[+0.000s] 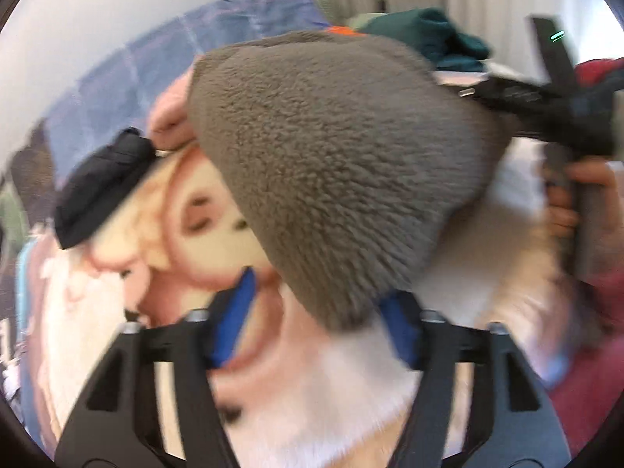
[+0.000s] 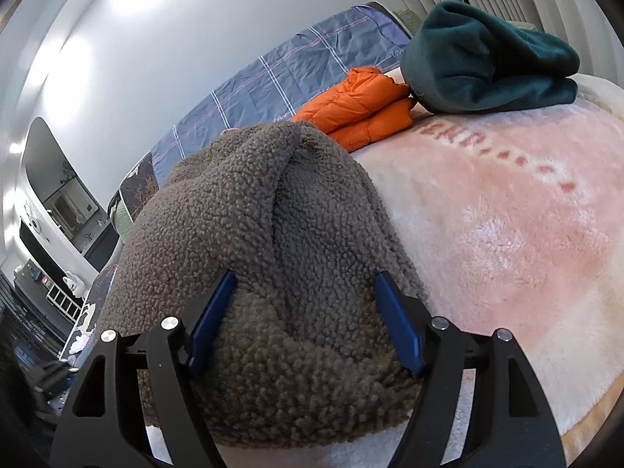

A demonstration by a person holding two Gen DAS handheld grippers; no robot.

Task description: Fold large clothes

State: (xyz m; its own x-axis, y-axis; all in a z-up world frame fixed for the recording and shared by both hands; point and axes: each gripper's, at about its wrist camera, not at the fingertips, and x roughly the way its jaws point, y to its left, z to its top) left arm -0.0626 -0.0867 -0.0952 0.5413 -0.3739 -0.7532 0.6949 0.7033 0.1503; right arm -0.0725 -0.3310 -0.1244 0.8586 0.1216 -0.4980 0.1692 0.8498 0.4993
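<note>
A grey-brown fleece garment [image 1: 331, 156] hangs in a bunch over a pink plush blanket [image 1: 351, 390] printed with a cartoon. Its lower tip dangles between the blue fingers [image 1: 234, 312] of my left gripper [image 1: 316, 318], whose pads stand apart from the cloth, so it is open. In the right wrist view a thick wad of the same fleece [image 2: 273, 234] fills the gap of my right gripper [image 2: 306, 323], and both pads press into it. The left wrist view shows that gripper's black body [image 1: 546, 101] at the upper right, held by a hand [image 1: 585, 195], with the fleece hanging from it.
On the blanket [image 2: 507, 214] at the back lie a folded orange puffer jacket [image 2: 362, 109] and a dark green fleece [image 2: 491, 62]. A blue plaid sheet [image 2: 280, 74] runs along the wall. A black quilted item [image 1: 101, 187] lies at the left. A dresser with a mirror [image 2: 58, 195] stands beyond the bed.
</note>
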